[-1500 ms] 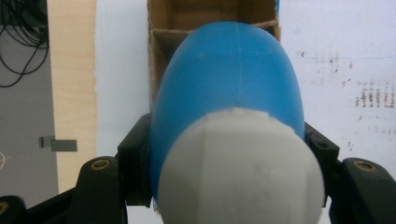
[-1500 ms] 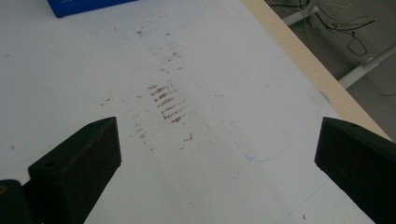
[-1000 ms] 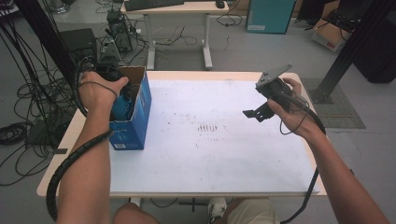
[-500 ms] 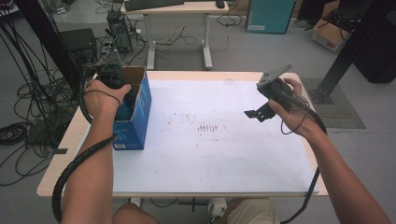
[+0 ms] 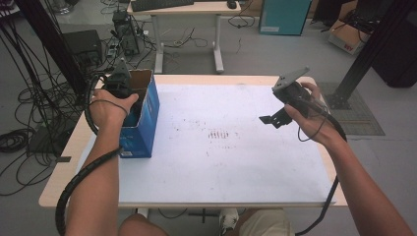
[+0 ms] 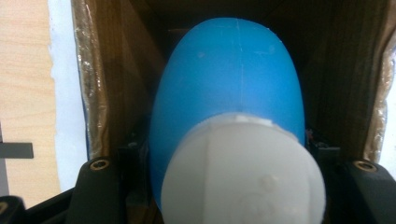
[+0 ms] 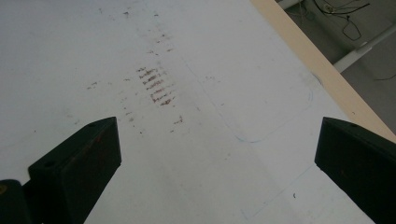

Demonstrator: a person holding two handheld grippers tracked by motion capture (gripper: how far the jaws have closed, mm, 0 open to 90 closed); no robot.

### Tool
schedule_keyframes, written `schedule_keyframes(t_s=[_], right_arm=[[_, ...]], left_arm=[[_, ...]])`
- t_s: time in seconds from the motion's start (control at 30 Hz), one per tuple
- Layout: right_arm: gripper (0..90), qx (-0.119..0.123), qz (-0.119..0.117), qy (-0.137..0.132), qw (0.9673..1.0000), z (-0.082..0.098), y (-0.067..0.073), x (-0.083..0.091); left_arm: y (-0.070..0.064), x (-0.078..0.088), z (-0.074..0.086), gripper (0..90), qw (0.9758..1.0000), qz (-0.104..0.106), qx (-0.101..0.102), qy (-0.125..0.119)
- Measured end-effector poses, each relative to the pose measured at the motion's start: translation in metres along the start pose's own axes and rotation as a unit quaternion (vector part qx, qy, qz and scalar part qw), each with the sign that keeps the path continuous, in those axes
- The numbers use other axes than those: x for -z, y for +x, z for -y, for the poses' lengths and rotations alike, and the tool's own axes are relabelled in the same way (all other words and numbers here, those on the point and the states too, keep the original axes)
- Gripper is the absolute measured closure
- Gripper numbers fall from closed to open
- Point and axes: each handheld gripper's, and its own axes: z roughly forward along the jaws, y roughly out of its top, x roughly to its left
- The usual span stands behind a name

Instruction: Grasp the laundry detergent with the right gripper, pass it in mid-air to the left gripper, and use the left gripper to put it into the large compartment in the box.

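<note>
Holding my left hand-held gripper (image 5: 129, 103) inside the blue box (image 5: 142, 129) at the bench's (image 5: 236, 167) left edge, clamped on a blue bottle (image 6: 229, 93) | right hand-held gripper (image 5: 273, 119) raised above the bench, jaws apart

Your tabletop (image 5: 295, 162) carries a white sheet (image 5: 236, 167) with brownish smudges (image 5: 219, 133) near its middle. Behind it you have a second desk (image 5: 187, 9), a teal cabinet (image 5: 284, 15), and cables (image 5: 29, 113) tangled on the grey floor.
</note>
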Motion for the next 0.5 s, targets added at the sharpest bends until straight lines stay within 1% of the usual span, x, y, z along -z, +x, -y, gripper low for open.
schedule_keyframes(t_s=[0.03, 0.13, 0.17, 0.2, 0.23, 0.3, 0.43, 0.5], right_arm=[[0.3, 0.003, 0.000, -0.001, 1.0000, 0.0000, -0.0001, 0.0003], [0.3, -0.002, 0.002, 0.001, 1.0000, -0.0007, 0.0011, 0.0017], [0.3, 0.002, 0.002, -0.004, 1.0000, -0.0009, 0.0008, 0.0020], [0.3, -0.001, 0.002, -0.003, 1.0000, -0.0015, 0.0015, 0.0028], [0.3, 0.003, 0.003, -0.004, 1.0000, -0.0018, 0.0014, 0.0030], [0.3, 0.003, 0.001, -0.006, 1.0000, -0.0024, 0.0016, 0.0030], [0.3, 0.000, 0.003, -0.005, 1.0000, -0.0024, 0.0024, 0.0034], [0.3, 0.003, 0.002, -0.006, 1.0000, -0.0022, 0.0025, 0.0035]], left_arm=[[0.0000, 0.0000, -0.0001, 37.0, 1.0000, 0.000, -0.001, 0.000], [0.0006, -0.0003, -0.0005, 36.9, 1.0000, 0.001, -0.002, 0.000], [0.0009, -0.0004, -0.0006, 36.9, 1.0000, 0.002, -0.002, 0.000], [0.0009, -0.0005, -0.0007, 36.9, 1.0000, 0.001, -0.001, -0.001], [0.0008, -0.0006, -0.0007, 36.8, 1.0000, 0.001, -0.002, -0.001], [0.0004, -0.0007, -0.0007, 36.8, 1.0000, 0.001, -0.002, 0.000], [-0.0003, -0.0007, -0.0010, 36.8, 1.0000, 0.000, -0.003, 0.001], [-0.0007, -0.0010, -0.0009, 36.8, 1.0000, -0.001, -0.002, -0.001]])
